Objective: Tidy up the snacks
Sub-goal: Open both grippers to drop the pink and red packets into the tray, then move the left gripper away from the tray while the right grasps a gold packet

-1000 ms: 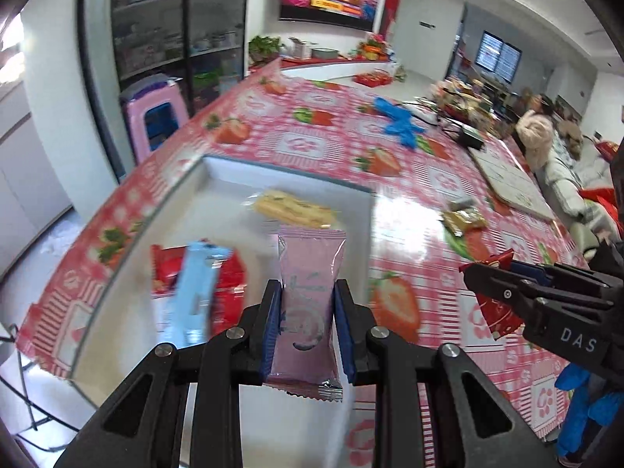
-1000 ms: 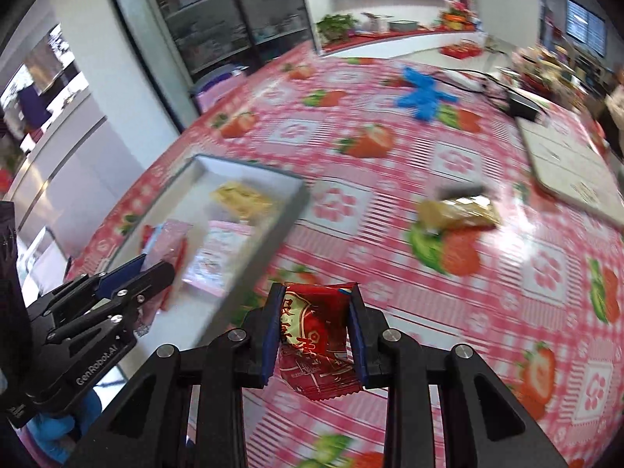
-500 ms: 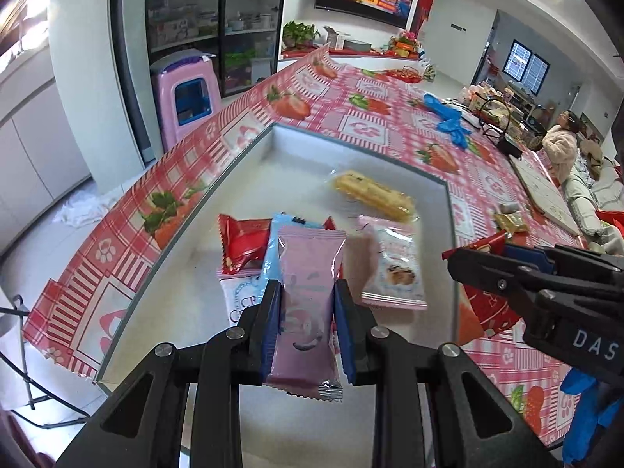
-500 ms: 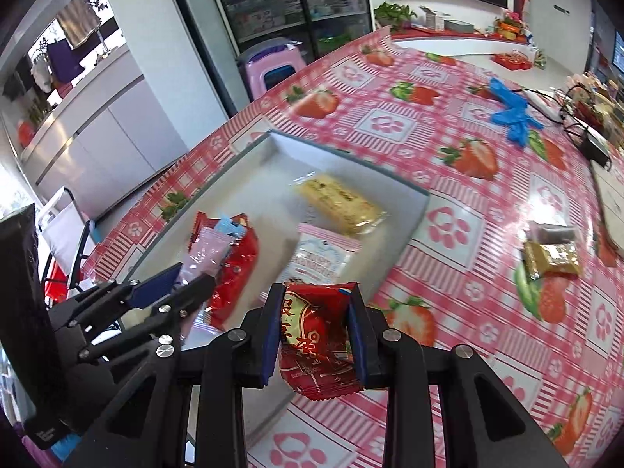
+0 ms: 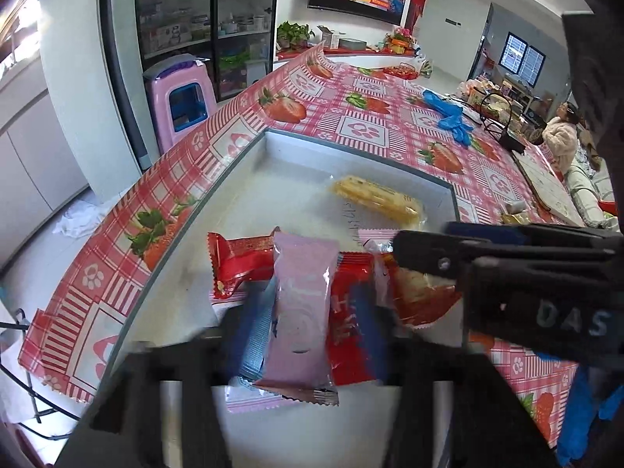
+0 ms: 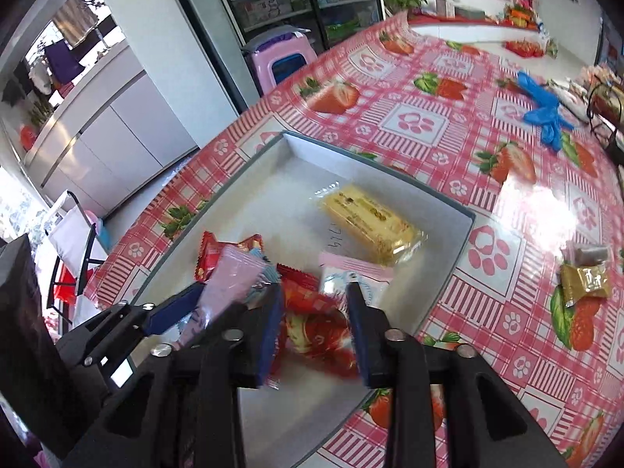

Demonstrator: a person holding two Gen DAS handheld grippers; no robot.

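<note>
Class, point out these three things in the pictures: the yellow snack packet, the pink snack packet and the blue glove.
yellow snack packet (image 6: 368,221), right wrist view, middle of wrapper.
pink snack packet (image 5: 300,304), left wrist view, middle of wrapper.
blue glove (image 6: 544,111), right wrist view, palm.

Left gripper (image 5: 304,319): motion-blurred in the left wrist view; its body runs off the bottom edge.
Pink packet (image 5: 302,312): its print is too soft to read; it covers part of the red wrappers behind.
Red snack (image 6: 316,327): smeared by blur between the right gripper (image 6: 316,331) fingers; whether the pads touch it cannot be told.
White-and-pink packet (image 6: 351,273): lower half hidden behind a finger.
Gold packet (image 6: 585,282): label too small to read.
Tray (image 6: 448,234): near corner hidden by both grippers.
</note>
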